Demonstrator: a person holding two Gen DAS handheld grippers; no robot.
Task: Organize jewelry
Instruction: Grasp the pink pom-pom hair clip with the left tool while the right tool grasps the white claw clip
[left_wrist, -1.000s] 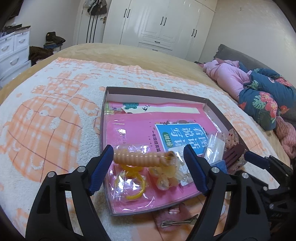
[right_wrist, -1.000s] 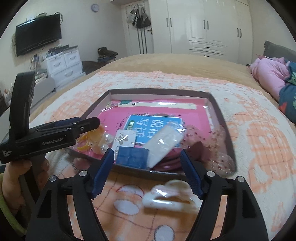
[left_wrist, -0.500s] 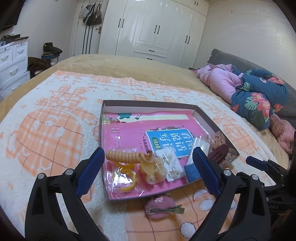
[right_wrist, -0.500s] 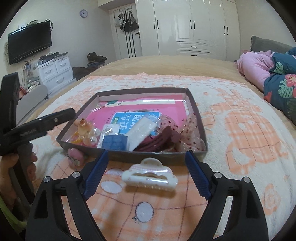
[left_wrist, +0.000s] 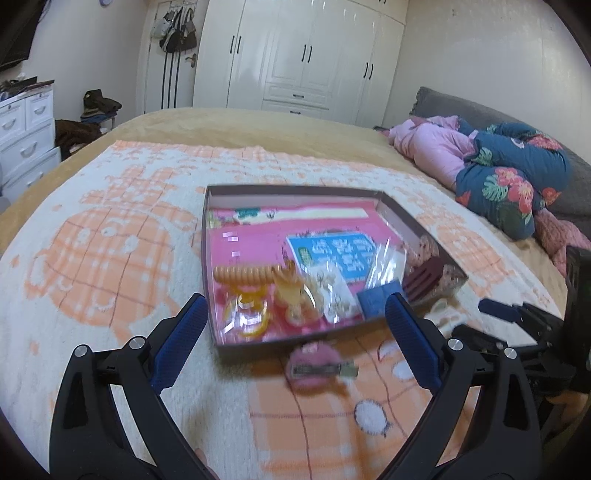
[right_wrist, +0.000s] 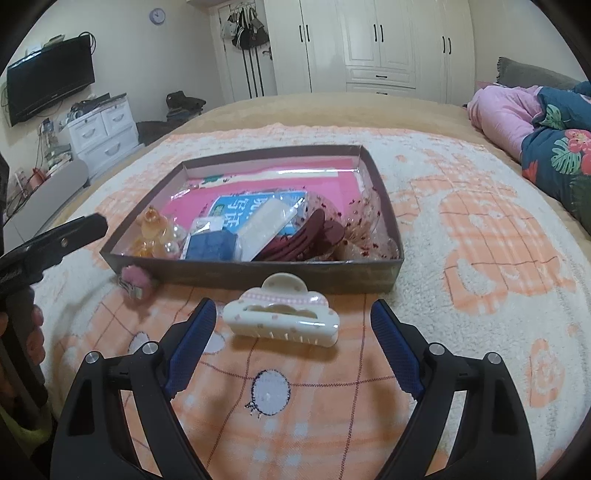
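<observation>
A shallow brown box (left_wrist: 406, 218) (right_wrist: 236, 275) lies on the bed with hair accessories in it: an orange spiral band (left_wrist: 242, 275), yellow rings (left_wrist: 251, 319), a blue pouch (right_wrist: 210, 245), a dark red claw clip (right_wrist: 314, 236). A pink fluffy hair clip (left_wrist: 317, 363) (right_wrist: 135, 280) lies on the blanket before the box. A white claw clip (right_wrist: 282, 319) lies just ahead of my right gripper (right_wrist: 291, 347), which is open and empty. My left gripper (left_wrist: 295, 332) is open and empty, just short of the pink clip.
An orange-and-white blanket (right_wrist: 480, 258) covers the bed. Pink and floral bedding (left_wrist: 498, 173) is piled at the right. White drawers (right_wrist: 99, 129) and a TV (right_wrist: 48, 85) stand at the left, wardrobes (left_wrist: 306, 55) behind.
Both grippers have pulled back from the box toward the near edge. The left gripper has left the orange spiral band in the box. The white claw clip now lies between the right fingers.
</observation>
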